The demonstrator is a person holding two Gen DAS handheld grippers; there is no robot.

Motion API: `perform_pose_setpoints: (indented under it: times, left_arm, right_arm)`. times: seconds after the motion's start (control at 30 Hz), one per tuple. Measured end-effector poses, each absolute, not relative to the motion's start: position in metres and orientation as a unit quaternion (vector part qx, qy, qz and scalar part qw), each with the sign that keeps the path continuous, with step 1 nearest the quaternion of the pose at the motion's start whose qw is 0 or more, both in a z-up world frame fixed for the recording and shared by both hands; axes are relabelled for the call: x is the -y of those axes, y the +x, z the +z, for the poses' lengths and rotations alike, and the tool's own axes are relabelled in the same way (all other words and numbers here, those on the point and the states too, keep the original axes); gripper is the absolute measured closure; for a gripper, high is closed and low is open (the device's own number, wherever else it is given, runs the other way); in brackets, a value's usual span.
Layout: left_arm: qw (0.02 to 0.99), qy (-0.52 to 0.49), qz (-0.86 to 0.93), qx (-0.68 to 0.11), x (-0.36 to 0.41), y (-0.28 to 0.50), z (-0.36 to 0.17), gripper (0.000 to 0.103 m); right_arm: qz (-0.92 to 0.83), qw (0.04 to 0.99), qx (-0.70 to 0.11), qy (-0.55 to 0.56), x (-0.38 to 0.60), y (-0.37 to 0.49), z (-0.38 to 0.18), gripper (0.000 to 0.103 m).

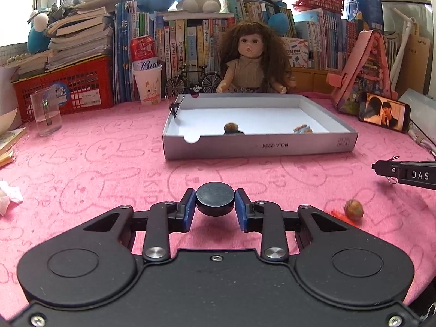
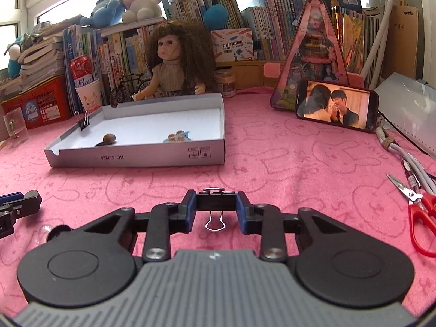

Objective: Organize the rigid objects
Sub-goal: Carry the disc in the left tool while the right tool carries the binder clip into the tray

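My left gripper is shut on a black round disc, its blue pads pressing both sides; a shadow lies on the pink cloth under the disc. In the right wrist view my right gripper is shut on a black binder clip, whose wire handles stick out front and back. Ahead stands a shallow grey box. It holds a walnut and a small blue toy, and another binder clip is clipped on its left wall. A second walnut lies on the cloth at right.
A phone leans behind the box at right, with red scissors and cables along the right edge. A glass and crumpled tissue are at left. A doll, cup, toy bicycle and books line the back.
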State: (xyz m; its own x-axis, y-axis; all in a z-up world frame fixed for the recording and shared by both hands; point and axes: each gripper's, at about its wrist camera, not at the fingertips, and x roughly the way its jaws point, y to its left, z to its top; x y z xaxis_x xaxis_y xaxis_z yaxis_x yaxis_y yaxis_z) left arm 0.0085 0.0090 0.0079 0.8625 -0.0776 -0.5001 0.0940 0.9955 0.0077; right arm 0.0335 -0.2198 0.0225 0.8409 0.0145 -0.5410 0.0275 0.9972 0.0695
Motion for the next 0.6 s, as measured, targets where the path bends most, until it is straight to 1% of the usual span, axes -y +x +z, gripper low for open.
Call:
perform_pose_setpoints:
  times: [0.37, 0.6]
  left_arm:
    - [0.969, 0.001, -0.057, -0.240, -0.003, 0.042, 0.035, 0.074]
    - [0.967, -0.015, -0.064, -0.246, -0.001, 0.078, 0.045, 0.074]
  right_arm:
    - [0.009, 0.962, -0.266, 0.055, 0.217, 0.056, 0.038, 0.067]
    - [0.021, 0.960, -0.266, 0.083, 0.214, 0.085, 0.046, 0.067]
